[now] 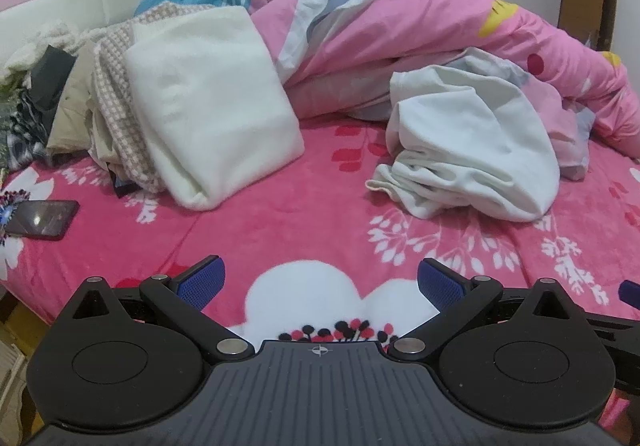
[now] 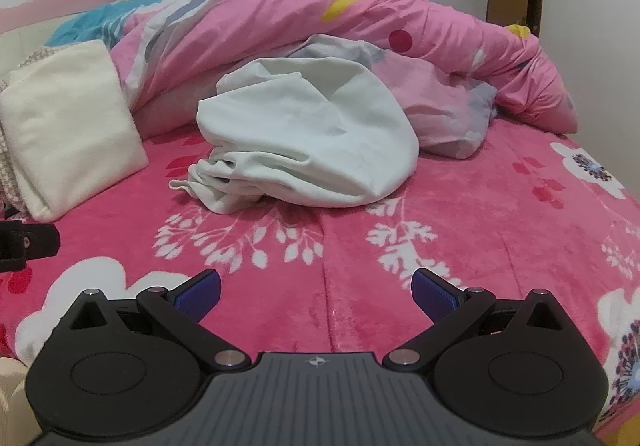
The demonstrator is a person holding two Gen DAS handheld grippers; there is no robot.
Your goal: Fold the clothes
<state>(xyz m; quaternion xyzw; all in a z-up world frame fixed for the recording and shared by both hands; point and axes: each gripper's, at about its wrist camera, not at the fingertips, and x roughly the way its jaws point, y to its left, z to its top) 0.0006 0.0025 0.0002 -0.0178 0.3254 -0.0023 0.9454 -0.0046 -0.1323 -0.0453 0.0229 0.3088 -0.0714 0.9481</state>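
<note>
Bed blanket (image 2: 460, 214) hot pink w/ white leaf and flower print; crumpled garment (image 2: 320, 142) plain white; folded piece (image 1: 208, 102) cream; duvet (image 1: 420, 18) light pink, blue/grey/yellow patches; gripper pads (image 2: 198, 296) blue

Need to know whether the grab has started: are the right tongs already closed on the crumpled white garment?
No, the right tongs stand wide open over the bare pink blanket, short of the crumpled white garment.
</note>
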